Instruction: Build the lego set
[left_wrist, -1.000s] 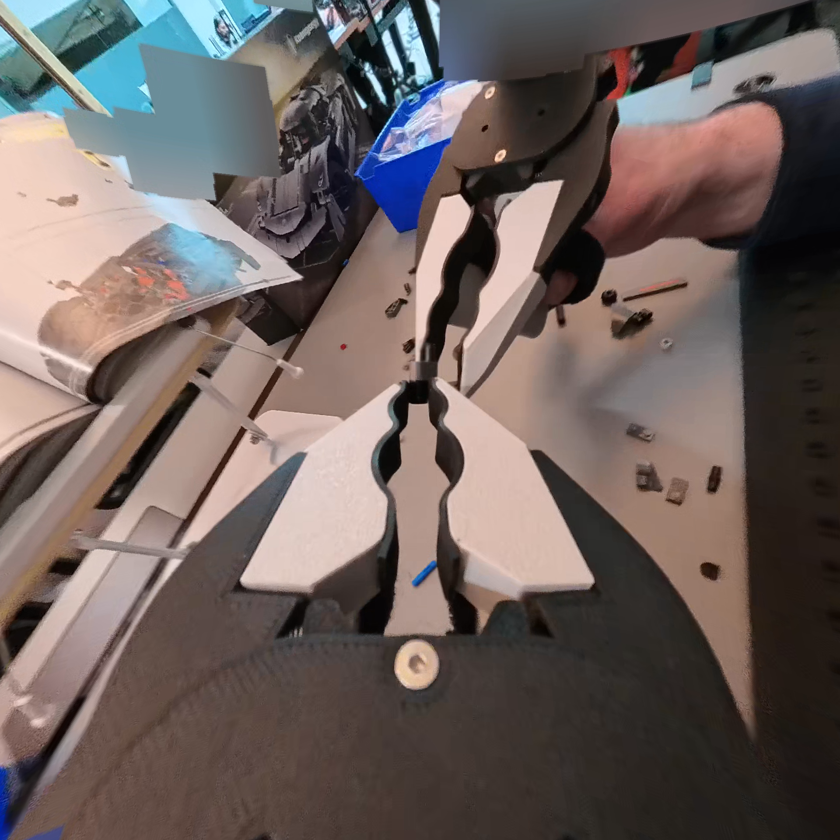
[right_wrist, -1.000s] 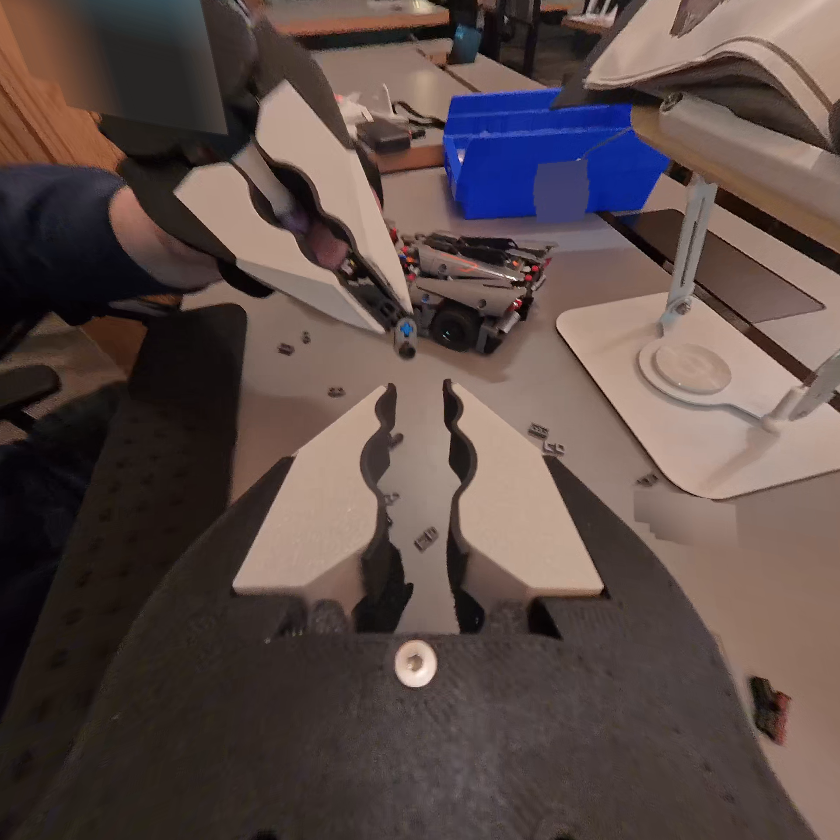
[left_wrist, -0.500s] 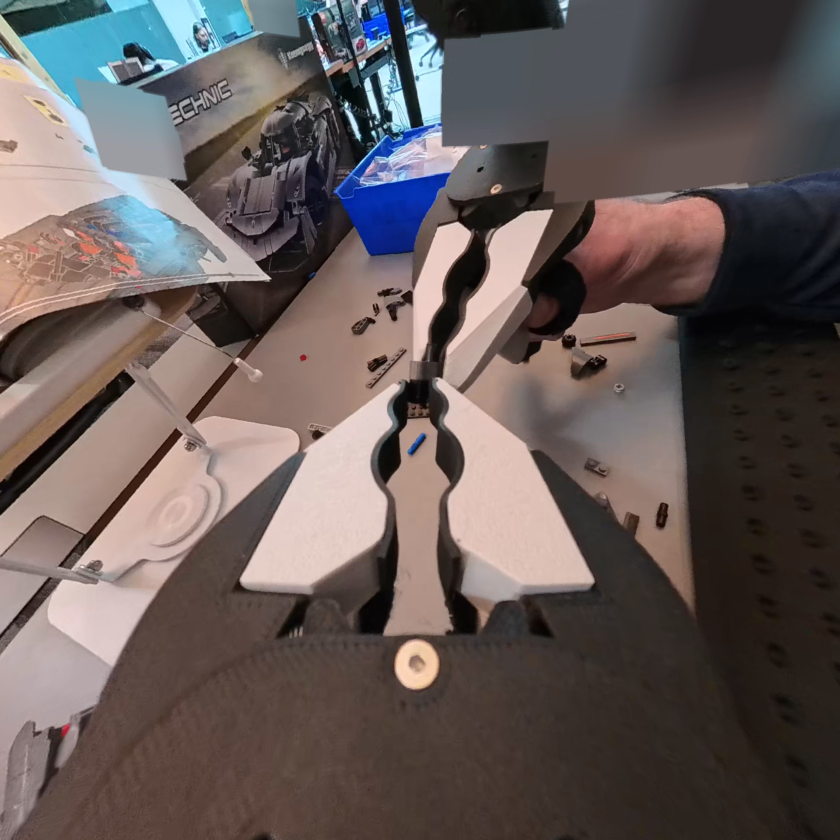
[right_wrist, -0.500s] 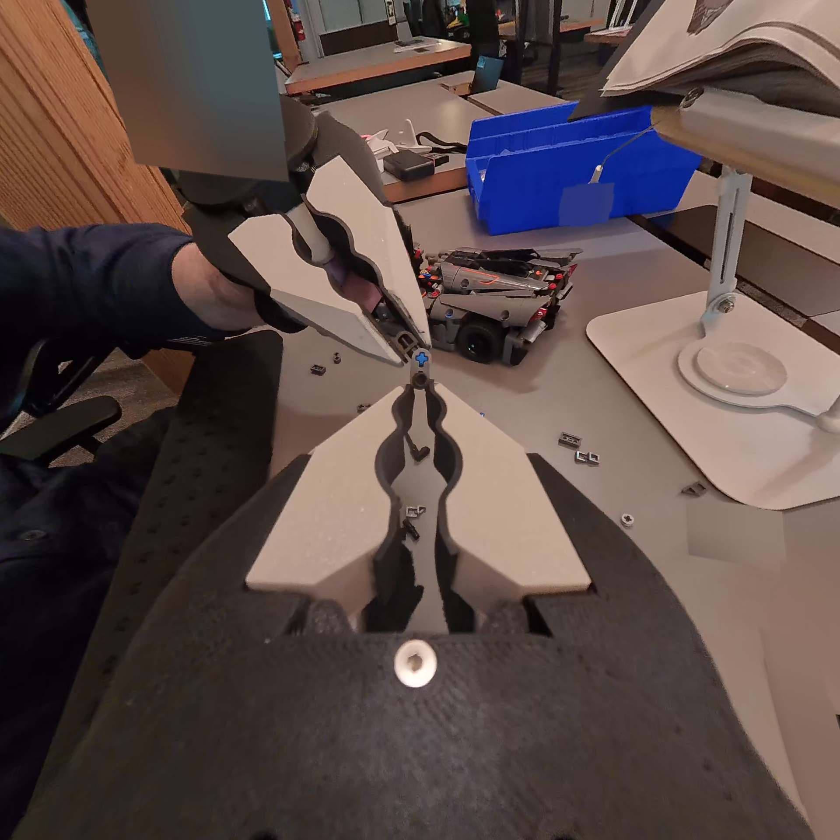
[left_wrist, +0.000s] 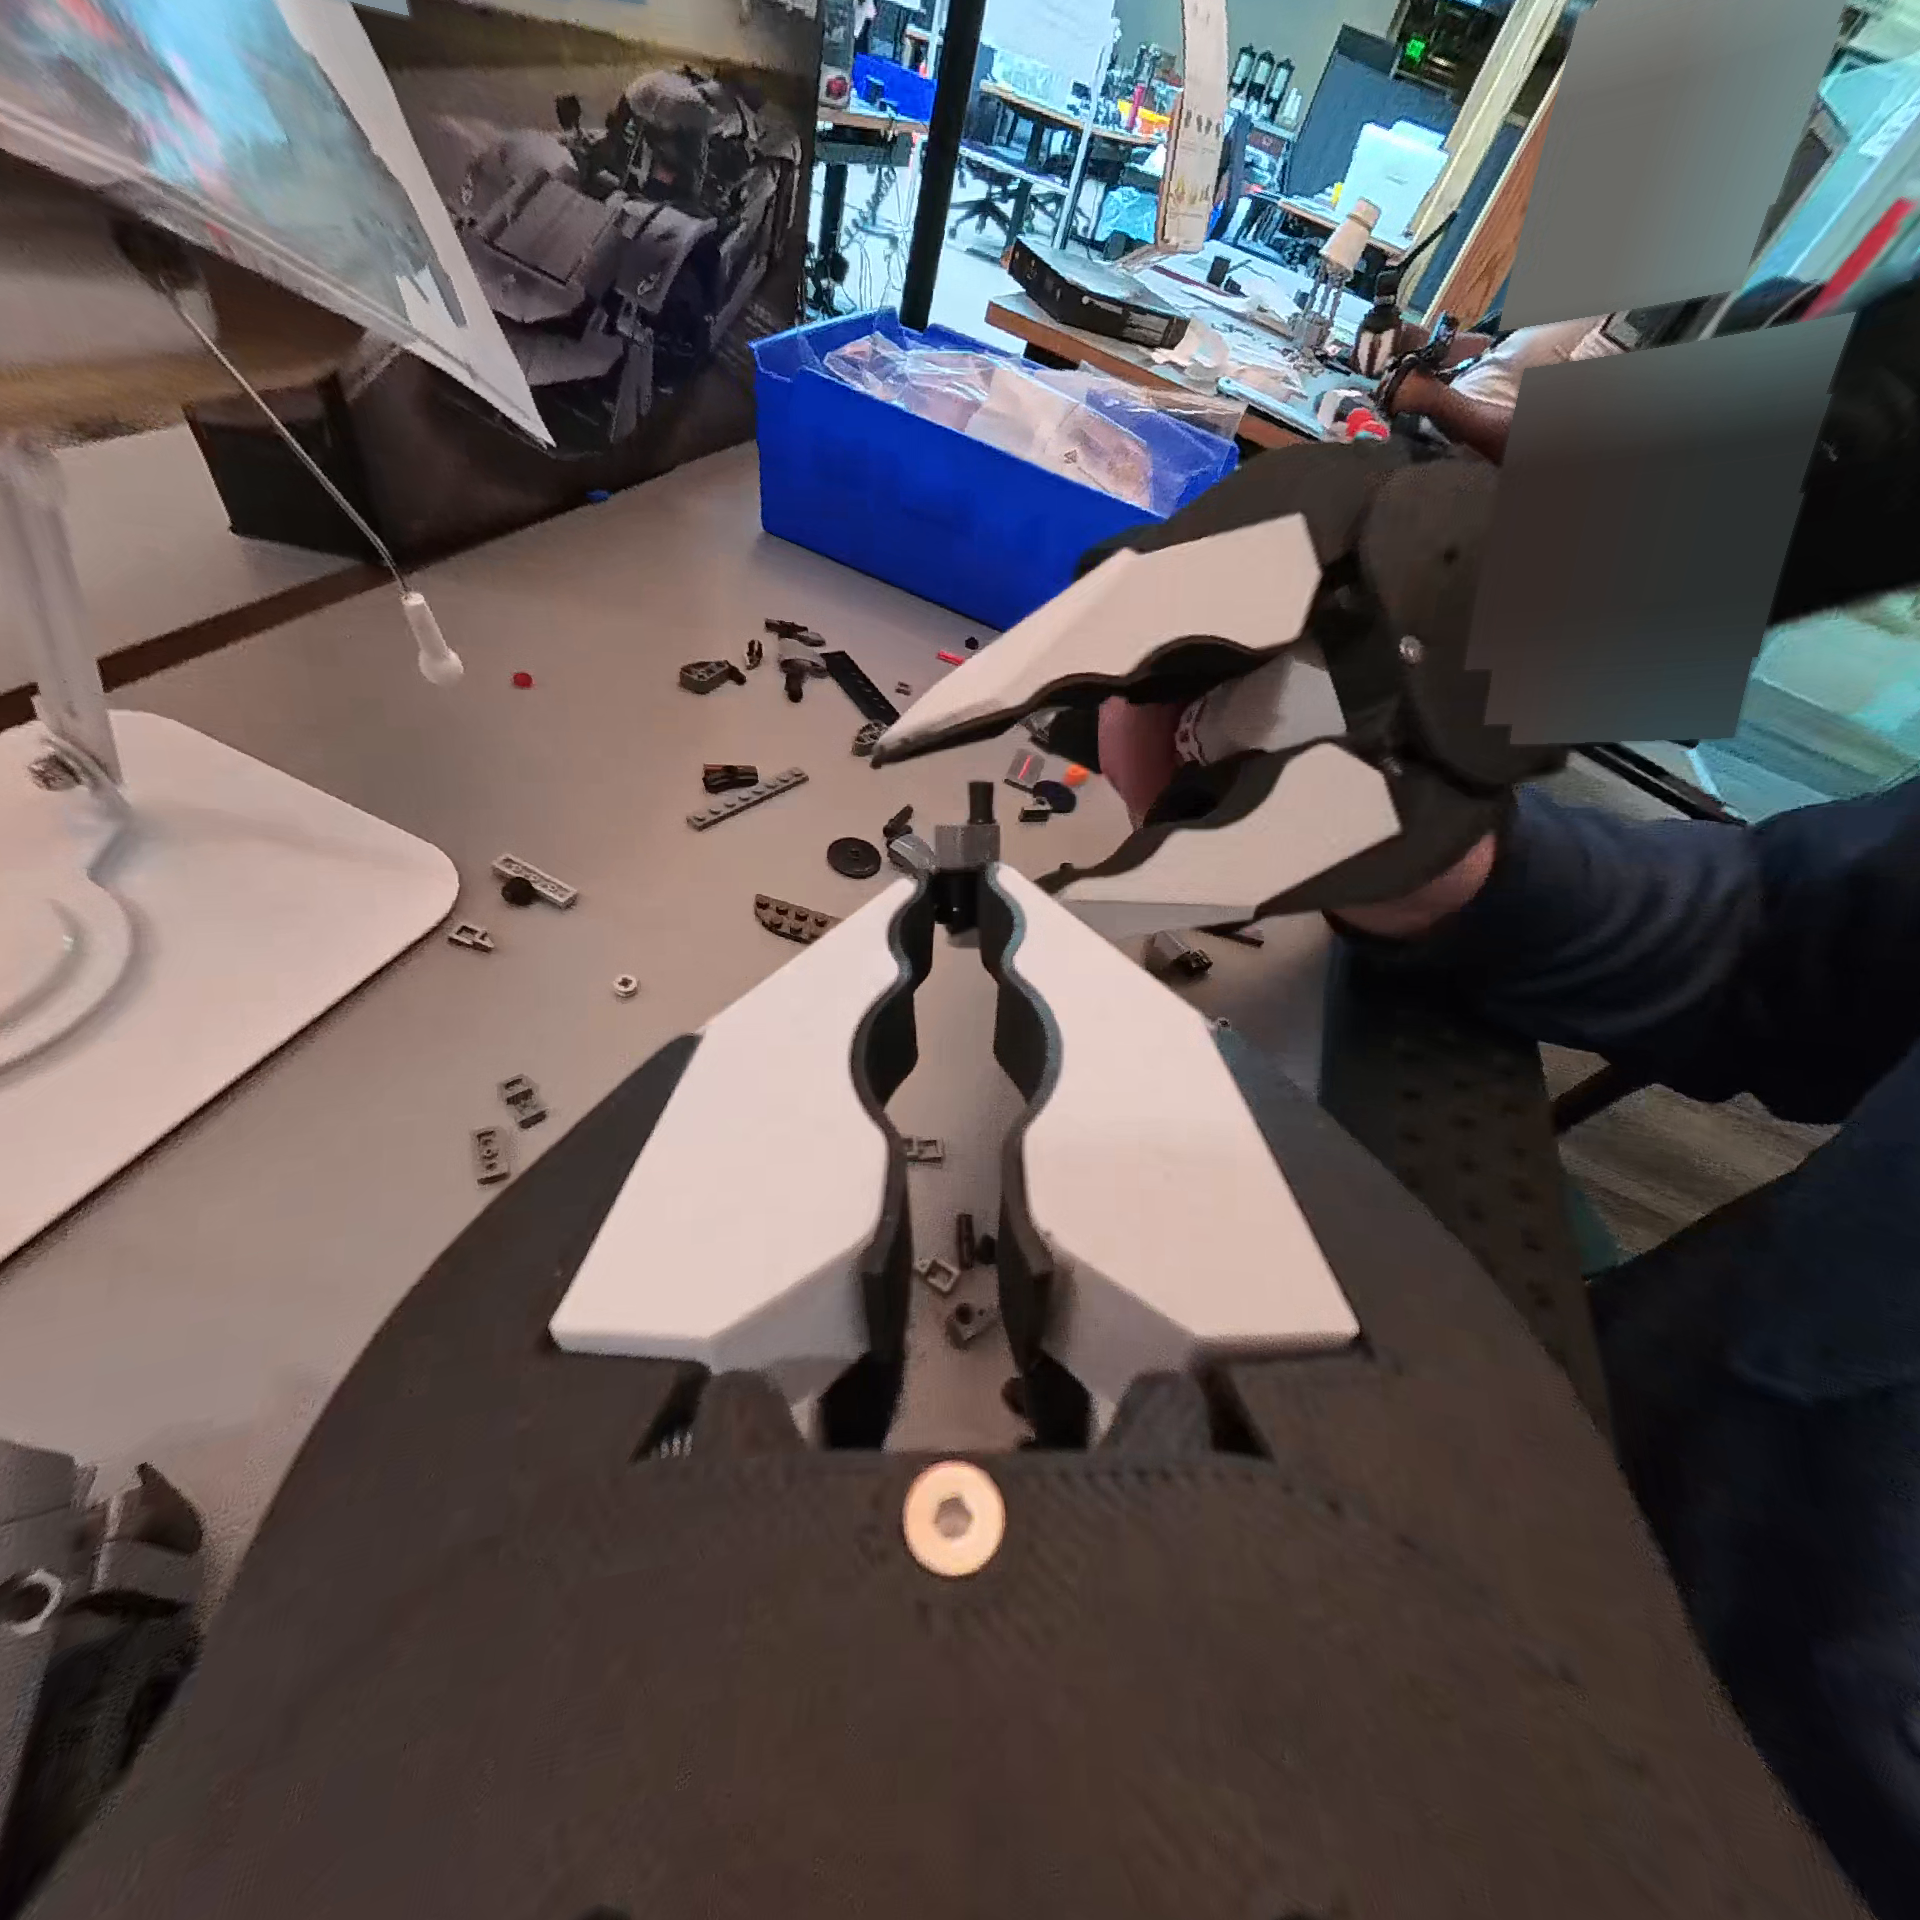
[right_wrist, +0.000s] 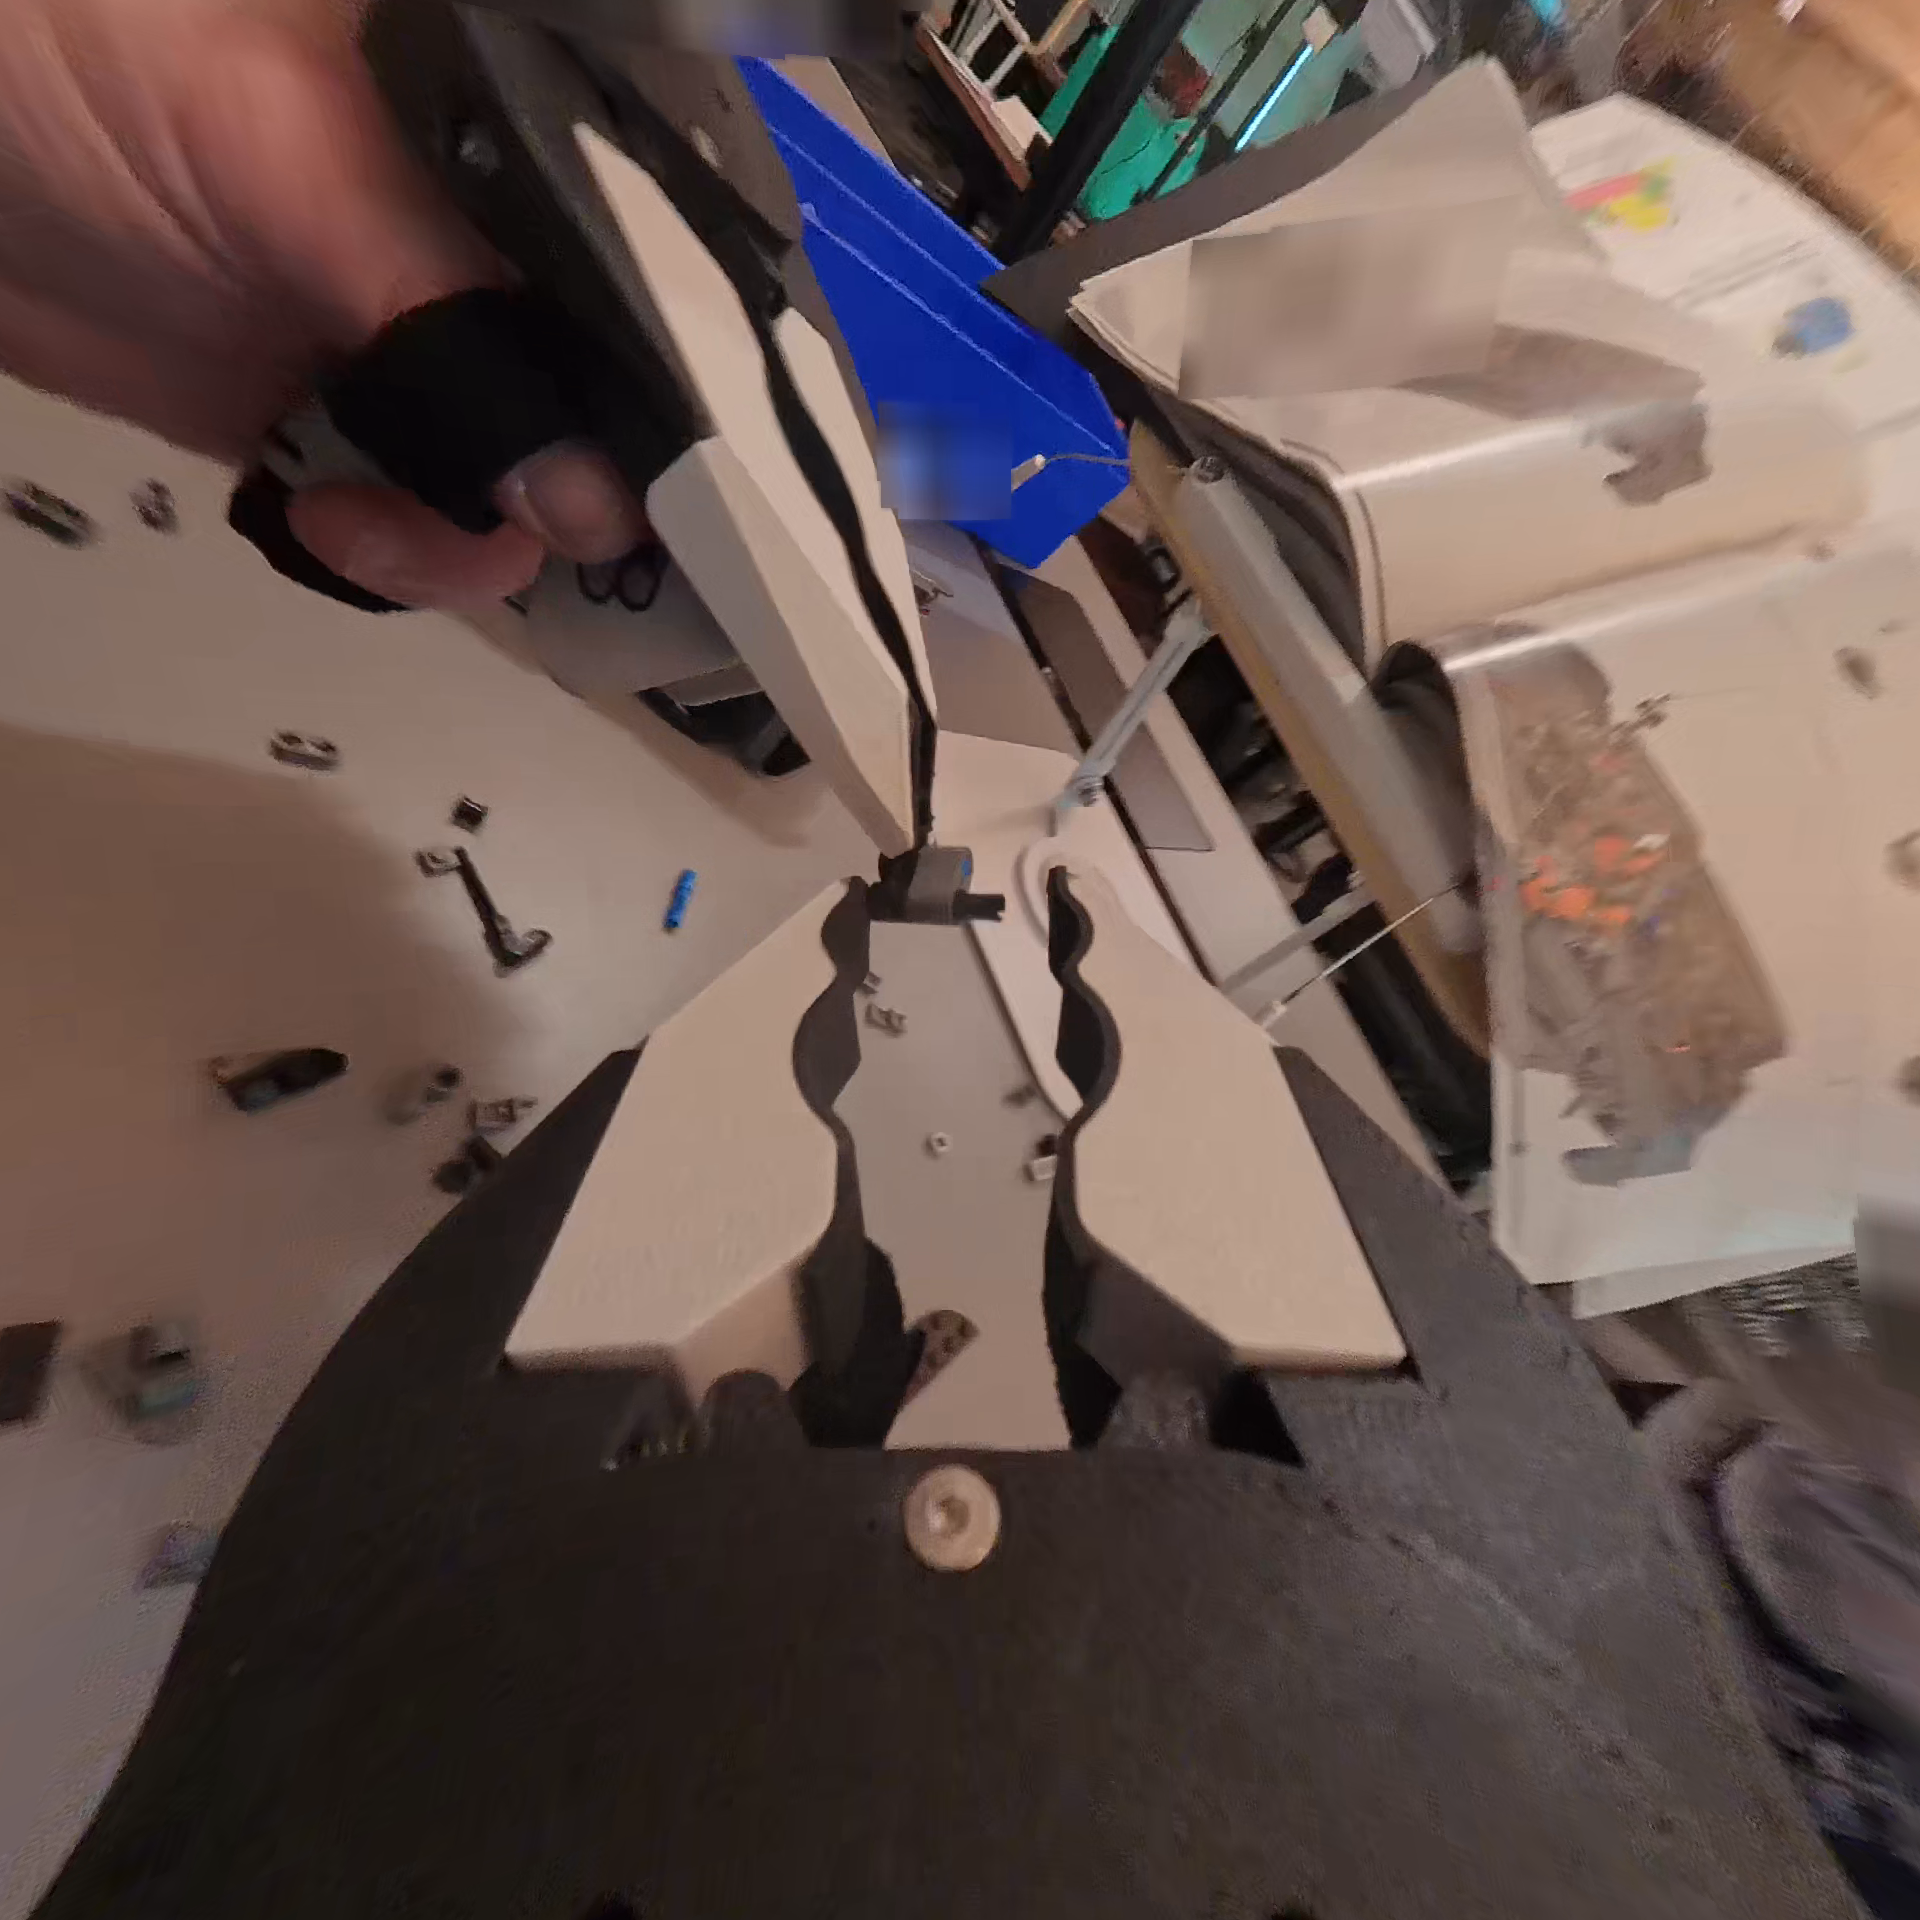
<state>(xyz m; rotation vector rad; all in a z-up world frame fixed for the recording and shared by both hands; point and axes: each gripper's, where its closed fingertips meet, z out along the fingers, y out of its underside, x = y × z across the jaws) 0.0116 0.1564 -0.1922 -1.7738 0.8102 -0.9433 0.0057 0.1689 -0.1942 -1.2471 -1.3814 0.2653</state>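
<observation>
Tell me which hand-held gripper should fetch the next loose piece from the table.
Right. The right hand-held gripper is open and free, while the left hand-held gripper is shut on the small grey connector and should probably keep holding it.

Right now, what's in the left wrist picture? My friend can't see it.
The left gripper pinches a small grey lego piece above a table scattered with loose bricks. The right gripper hangs open nearby, with a blue bin behind.

Big open workshop back there: cluttered workbenches (left_wrist: 1132, 322), a black pillar (left_wrist: 940, 156), office chairs (left_wrist: 977, 213), looks like daylight, though it's blurry.
</observation>
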